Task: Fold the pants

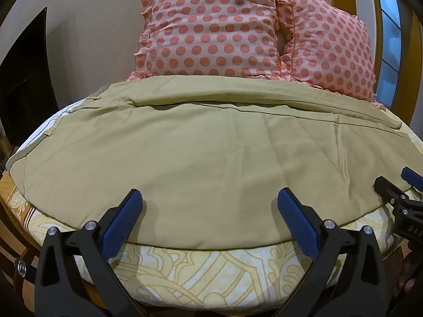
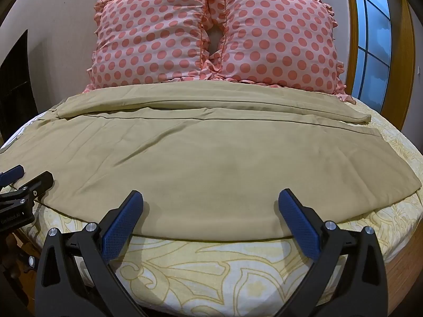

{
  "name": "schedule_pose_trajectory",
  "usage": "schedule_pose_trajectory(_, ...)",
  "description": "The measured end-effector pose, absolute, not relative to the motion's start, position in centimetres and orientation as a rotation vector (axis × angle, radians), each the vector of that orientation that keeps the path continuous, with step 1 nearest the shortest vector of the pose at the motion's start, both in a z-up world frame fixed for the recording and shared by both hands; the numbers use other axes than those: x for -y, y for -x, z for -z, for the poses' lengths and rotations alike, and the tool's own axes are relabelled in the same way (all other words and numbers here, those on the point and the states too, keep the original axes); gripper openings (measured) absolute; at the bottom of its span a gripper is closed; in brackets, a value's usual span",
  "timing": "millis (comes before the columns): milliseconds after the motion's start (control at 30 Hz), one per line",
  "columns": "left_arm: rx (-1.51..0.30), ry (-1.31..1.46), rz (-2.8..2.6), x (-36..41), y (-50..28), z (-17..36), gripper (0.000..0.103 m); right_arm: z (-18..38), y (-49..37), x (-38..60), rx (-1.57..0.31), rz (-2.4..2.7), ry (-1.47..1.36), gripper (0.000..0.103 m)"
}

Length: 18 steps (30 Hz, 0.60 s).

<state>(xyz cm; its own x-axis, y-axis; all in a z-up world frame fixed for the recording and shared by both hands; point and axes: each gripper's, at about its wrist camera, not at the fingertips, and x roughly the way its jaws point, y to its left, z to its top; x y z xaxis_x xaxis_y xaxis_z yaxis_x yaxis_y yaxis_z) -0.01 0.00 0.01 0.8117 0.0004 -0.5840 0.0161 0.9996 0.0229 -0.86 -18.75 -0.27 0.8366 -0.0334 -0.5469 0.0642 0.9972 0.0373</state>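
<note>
Both grippers, L [image 1: 208, 198] & R [image 2: 210, 198], wide apart, empty, w/ tan pants [image 2: 185, 163] flat beyond.

Pants [image 1: 211, 158] waistband past left edge; window [image 2: 375, 39] cropped

Khaki cotton pants [image 1: 211, 158] [image 2: 201, 169]: spread flat across the bed, legs lying side by side, lightly creased, hem toward the right edge.
</note>
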Motion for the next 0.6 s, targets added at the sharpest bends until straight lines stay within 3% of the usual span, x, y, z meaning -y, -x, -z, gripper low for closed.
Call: schedule_pose_trajectory(600,-0.622,-0.028,0.008,0.0,0.02,-0.01,0.101,0.26,0.83,18.75,-0.579,0.052,-0.055,0.102)
